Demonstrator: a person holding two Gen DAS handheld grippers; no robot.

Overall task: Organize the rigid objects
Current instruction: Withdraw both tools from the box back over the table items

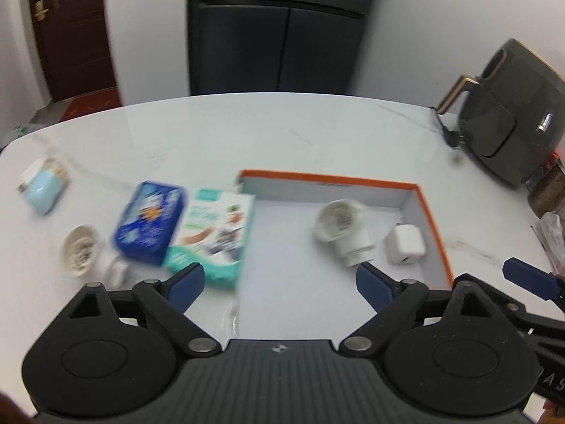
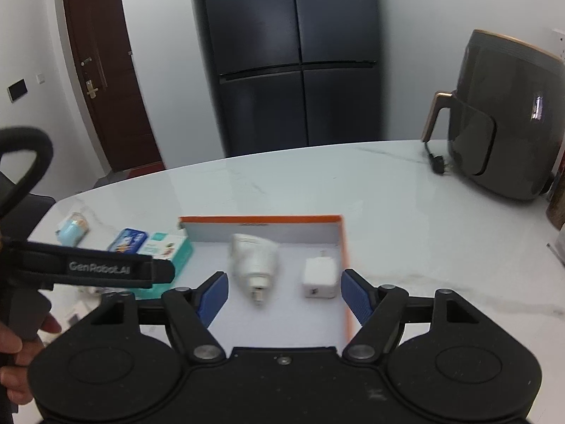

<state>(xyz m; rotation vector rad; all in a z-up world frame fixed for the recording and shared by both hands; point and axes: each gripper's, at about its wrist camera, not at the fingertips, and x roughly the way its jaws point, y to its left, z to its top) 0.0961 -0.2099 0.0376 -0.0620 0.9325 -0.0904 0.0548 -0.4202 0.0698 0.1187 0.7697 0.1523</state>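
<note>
Release step: I am holding both the left gripper (image 1: 279,282) and right gripper (image 2: 282,295) wide open, empty, over the orange box (image 2: 261,219) on the tabletop (image 2: 388,212). White socket adapter (image 2: 255,265) is lying inside, plug end toward me, long axis running front-to-back. I am advising a clean lift before reaching left for the blue packet (image 1: 150,222).

white marble table (image 2: 317,183), dark four-door fridge (image 2: 296,60) behind, brown door (image 2: 106,81) left, white walls (image 2: 423,53), grey air fryer (image 2: 505,116) right
</note>
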